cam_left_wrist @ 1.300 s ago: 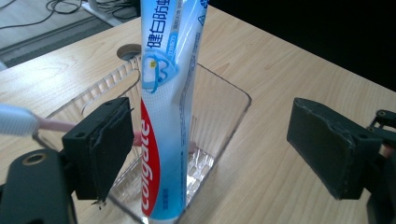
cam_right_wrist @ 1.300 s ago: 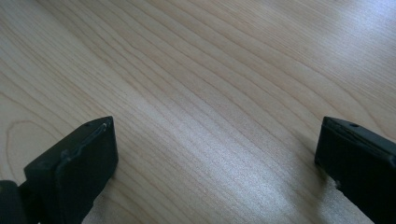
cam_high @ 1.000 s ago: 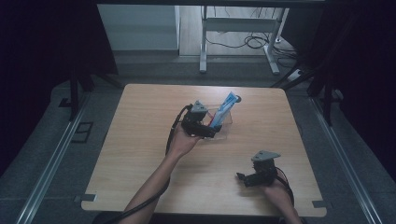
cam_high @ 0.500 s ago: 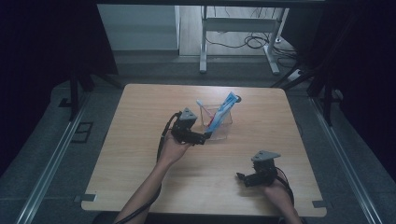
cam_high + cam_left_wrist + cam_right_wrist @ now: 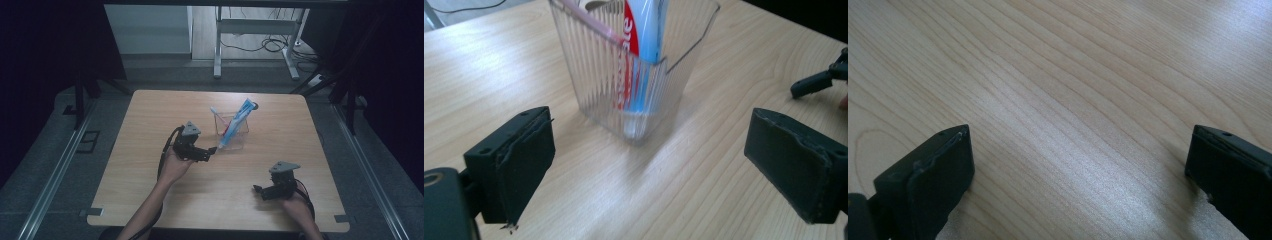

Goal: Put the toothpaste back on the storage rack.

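Note:
A clear ribbed cup (image 5: 234,134) stands on the table's far middle. A blue, white and red toothpaste tube (image 5: 240,120) and a toothbrush (image 5: 218,116) lean in it. My left gripper (image 5: 209,152) sits just left of and nearer than the cup, open; its jaws have just been opening, with nothing between them. In the left gripper view the cup (image 5: 624,95) with the tube (image 5: 644,45) stands a short way beyond the open gripper (image 5: 649,155). My right gripper (image 5: 260,191) rests open near the front right, over bare wood (image 5: 1078,100).
The wooden table (image 5: 150,200) has bare room on its left half and front middle. The right gripper's jaw tip (image 5: 811,84) pokes in at the right of the left gripper view. A metal table frame and cables (image 5: 260,45) lie on the floor beyond.
My left gripper has drawn back from the cup toward the near left and sunk a little. The tube now stands in the cup on its own. The right hand stayed put.

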### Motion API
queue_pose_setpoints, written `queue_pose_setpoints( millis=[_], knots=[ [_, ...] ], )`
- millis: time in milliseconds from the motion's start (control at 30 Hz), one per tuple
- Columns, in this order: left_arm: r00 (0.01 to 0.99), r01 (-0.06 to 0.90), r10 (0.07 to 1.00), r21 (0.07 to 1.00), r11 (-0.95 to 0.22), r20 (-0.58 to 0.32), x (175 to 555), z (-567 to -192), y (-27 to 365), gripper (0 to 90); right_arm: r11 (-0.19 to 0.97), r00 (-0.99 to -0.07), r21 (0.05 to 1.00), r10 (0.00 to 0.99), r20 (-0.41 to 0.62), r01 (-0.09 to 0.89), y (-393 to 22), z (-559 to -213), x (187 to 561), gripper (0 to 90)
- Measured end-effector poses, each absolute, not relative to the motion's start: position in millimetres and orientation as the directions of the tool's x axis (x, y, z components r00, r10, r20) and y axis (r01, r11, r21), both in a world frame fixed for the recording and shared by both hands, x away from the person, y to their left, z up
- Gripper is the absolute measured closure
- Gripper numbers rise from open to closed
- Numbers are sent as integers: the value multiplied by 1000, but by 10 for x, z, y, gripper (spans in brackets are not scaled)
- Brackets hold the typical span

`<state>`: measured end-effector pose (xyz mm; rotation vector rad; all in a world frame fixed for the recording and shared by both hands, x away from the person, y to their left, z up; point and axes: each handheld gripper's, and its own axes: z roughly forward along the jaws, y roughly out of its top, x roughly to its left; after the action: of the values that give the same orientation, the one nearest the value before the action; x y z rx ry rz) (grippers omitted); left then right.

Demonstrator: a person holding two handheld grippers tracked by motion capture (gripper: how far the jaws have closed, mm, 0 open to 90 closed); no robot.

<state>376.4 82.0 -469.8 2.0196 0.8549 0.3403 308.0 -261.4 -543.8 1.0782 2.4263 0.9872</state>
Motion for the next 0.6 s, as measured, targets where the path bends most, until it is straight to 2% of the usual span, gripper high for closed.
queue_pose_setpoints(
  millis=[600],
  knots=[
    [704,477,703,801,-361,-102,3526,-4915,1079,32,477,-667,698,745,2,534,-2612,-5438,3078,0]
  ],
)
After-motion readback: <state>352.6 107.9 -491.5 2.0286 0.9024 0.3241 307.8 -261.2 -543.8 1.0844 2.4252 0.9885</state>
